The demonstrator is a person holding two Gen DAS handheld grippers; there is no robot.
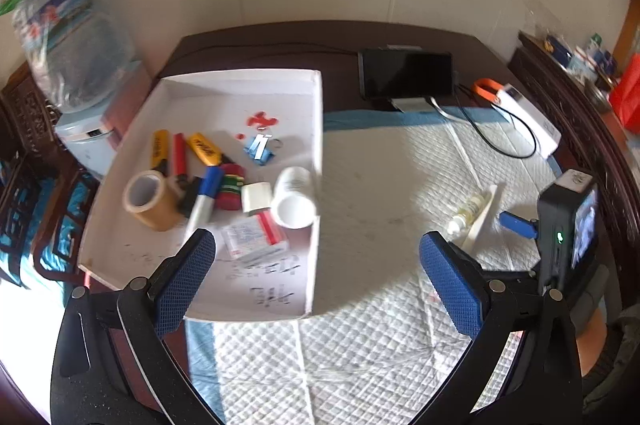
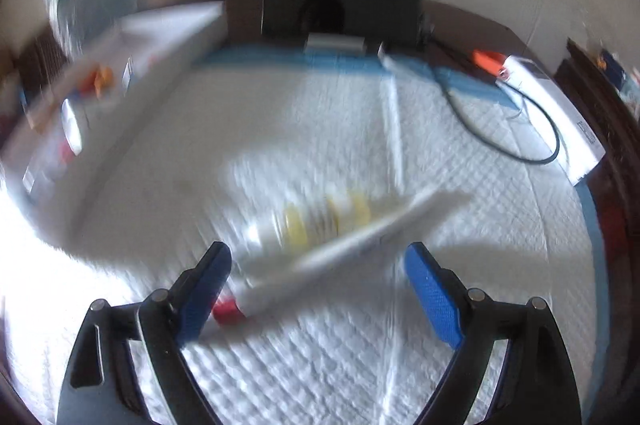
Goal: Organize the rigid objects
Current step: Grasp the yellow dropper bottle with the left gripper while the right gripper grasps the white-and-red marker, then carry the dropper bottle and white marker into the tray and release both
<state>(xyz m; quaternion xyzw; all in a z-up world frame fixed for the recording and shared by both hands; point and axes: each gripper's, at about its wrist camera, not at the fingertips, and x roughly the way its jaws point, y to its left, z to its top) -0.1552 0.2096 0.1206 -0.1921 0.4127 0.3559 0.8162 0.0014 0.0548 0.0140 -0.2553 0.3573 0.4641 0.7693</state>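
**Two items left on the pad, right gripper closing in**

The right gripper hangs with its jaws spread wide and nothing clamped. Between its blue fingers, on the pad, lie a white pen with a red cap and, just behind and touching it, a small bottle with a yellow label. The left gripper is also released and empty, poised over the near corner of the white tray. The tray already holds a tape roll, markers, a white jar, a small box and a blue clip.

The likely trouble is the pairing: pen and bottle lie crossed and touching, so a grip from this angle could catch both, or pinch the pen off-centre and let it swivel or slip. The bottle is round and may roll off if nudged. The right view is heavily blurred, so exact alignment of the fingers with the pen cannot be judged.

The surface is a white quilted pad with a blue border, laid over a dark wooden table. Its softness may let thin items sink slightly, making them harder to pick up. Behind stand a black screen, a white power bank with a black cable, and a plain pale wall. A water dispenser sits to the left.
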